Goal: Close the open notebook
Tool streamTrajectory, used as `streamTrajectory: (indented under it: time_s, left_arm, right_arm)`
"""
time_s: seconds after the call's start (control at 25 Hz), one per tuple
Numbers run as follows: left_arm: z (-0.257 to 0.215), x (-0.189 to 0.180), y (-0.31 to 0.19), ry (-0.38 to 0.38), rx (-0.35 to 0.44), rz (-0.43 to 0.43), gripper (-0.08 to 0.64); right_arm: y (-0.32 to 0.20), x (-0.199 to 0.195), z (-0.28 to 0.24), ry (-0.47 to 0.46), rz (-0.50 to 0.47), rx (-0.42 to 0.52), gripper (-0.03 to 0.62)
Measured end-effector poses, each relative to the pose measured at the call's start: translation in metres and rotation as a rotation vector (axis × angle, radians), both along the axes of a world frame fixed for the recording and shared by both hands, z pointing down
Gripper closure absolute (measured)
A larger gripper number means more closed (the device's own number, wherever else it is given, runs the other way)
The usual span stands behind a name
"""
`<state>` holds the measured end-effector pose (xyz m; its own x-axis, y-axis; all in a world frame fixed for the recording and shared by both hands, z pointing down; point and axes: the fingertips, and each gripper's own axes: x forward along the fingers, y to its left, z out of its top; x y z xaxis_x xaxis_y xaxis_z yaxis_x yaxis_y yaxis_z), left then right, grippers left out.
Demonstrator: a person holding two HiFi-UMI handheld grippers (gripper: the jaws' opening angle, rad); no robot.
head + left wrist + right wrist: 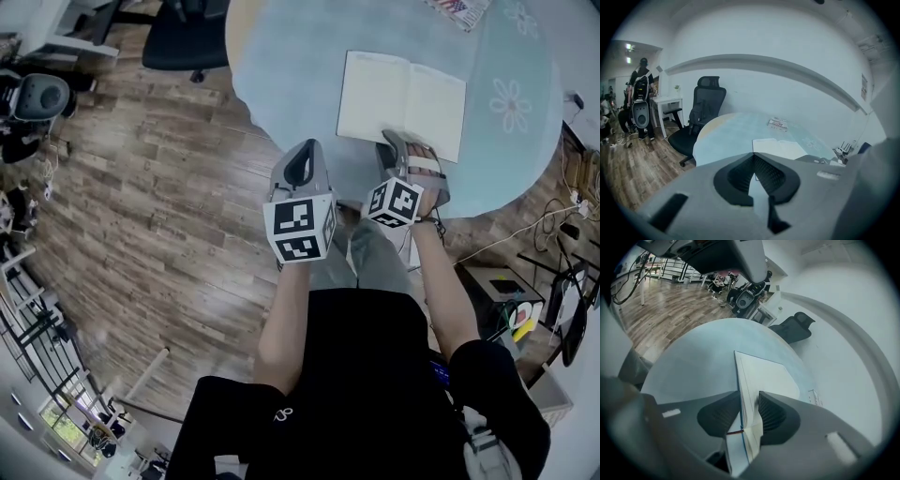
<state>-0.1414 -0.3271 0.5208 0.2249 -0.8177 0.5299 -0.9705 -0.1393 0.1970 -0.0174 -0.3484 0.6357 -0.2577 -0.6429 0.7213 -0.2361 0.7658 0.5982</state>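
Note:
The open notebook (403,98) lies flat on the round pale-blue table (281,75), white pages up. My right gripper (401,142) reaches over the table's near edge onto the right-hand page's near edge. In the right gripper view the right gripper (749,397) has the notebook (759,376) edge-on between its pads, blue cover to the left, pages to the right, both pads against it. My left gripper (303,150) hangs at the table's near edge, left of the notebook, shut on nothing. In the left gripper view the left gripper (753,157) points at the notebook (778,147).
A small printed booklet (459,11) lies at the table's far side. A black office chair (183,37) stands at the far left on the wood floor. Cables and boxes (511,300) sit on the floor to the right. People stand far off (640,93).

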Motion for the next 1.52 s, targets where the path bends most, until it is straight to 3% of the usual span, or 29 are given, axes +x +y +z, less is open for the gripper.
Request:
streamTrajectory:
  time_s: [0.2,0.88,1.2,1.52]
  left_arm:
    - [0.001,0.008,0.004,-0.008,-0.006,0.023,0.566]
    - [-0.006,0.057,0.016,-0.022,0.003,0.094,0.566]
    - [-0.009,0.068,0.023,-0.025,0.000,0.092,0.566]
    - [-0.017,0.082,0.028,-0.027,0.007,0.104,0.566]
  right_arm:
    - [0.006,0.002,-0.004,-0.097,0.067,0.012,0.523]
    - [0.012,0.042,-0.038,-0.573,0.449,-0.025,0.563]
    - [0.012,0.064,-0.040,-0.755,0.598,-0.101,0.568]
    - [0.015,0.093,-0.030,-1.041,0.812,-0.250,0.569]
